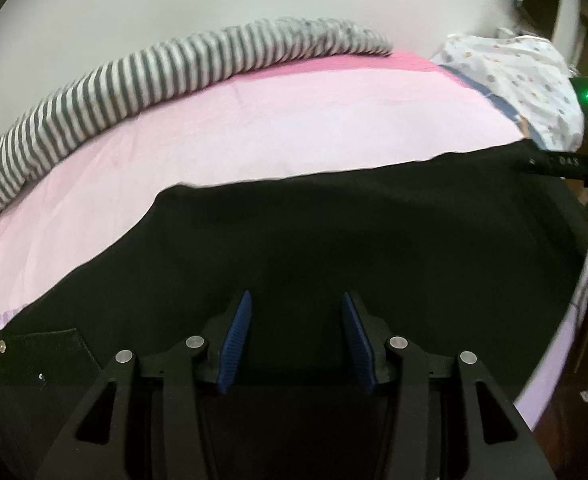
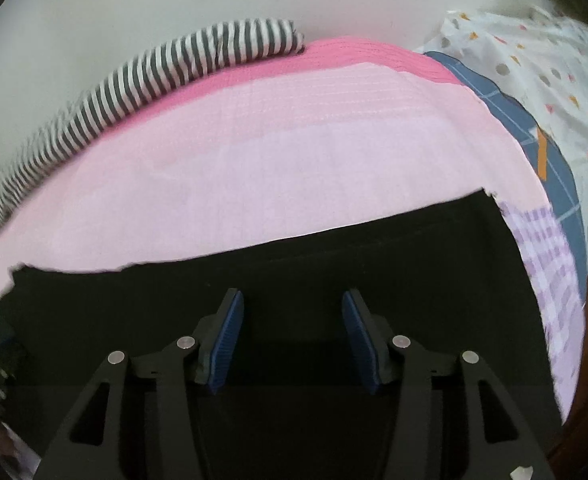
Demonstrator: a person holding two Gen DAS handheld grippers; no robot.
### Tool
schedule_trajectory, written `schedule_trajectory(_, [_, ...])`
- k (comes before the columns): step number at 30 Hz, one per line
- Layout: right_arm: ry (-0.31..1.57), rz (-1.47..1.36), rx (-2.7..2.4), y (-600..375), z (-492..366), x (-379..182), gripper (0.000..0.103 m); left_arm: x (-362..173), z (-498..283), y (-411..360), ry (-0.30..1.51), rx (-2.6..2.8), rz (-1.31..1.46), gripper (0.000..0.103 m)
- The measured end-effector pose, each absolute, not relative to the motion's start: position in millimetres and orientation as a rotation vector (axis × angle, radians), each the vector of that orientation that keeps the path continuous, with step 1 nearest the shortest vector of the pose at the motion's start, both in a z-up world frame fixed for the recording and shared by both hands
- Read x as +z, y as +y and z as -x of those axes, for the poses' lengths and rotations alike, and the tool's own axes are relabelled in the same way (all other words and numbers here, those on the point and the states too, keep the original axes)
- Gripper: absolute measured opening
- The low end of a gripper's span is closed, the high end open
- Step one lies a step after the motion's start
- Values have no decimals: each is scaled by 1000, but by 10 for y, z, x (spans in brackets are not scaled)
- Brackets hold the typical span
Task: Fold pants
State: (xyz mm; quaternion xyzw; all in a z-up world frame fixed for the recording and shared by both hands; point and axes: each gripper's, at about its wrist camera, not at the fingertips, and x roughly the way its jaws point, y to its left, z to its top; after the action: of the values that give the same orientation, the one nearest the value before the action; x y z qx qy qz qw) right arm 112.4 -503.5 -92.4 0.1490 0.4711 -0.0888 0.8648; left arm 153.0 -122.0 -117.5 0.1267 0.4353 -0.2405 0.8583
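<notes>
Both hand-held grippers hang over the black pants (image 1: 334,232), which lie flat on the pink bed sheet (image 1: 253,128). Left hand-held gripper (image 1: 297,300) has its blue pads partly apart, holding nothing. Right hand-held gripper (image 2: 292,300) looks the same, nothing between its pads. Behind the pants, a striped blanket (image 1: 141,76) lies along the sheet's far edge.

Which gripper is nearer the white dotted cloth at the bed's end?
Right. The right gripper hovers over the black pants with the dotted cloth close by; the left gripper sees it farther off.
</notes>
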Motion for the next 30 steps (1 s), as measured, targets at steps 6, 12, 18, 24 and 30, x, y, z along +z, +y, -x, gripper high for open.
schedule_trajectory(6, [950,-386,-174,-5071,-709,-790,50,-1045,-1183,-1339,883,-564,-273,49])
schedule_trajectory(12, [920,-489,-186,-5216,-139,-759,55,-1088,-923,-1373,908,-580,-262,50])
schedule_trajectory(18, [897,-611,-261,-5566,476,-815,55,-1123,-840,-1383,926,-575,-258,50])
schedule_trajectory(24, [840,-796,-272,-5934,736,-995,56,-1127,-802,-1502,929,-589,-265,50])
schedule_trajectory(30, [798,-875,-278,-6142,660,-1152,56,-1150,-808,-1619,934,-593,-282,50])
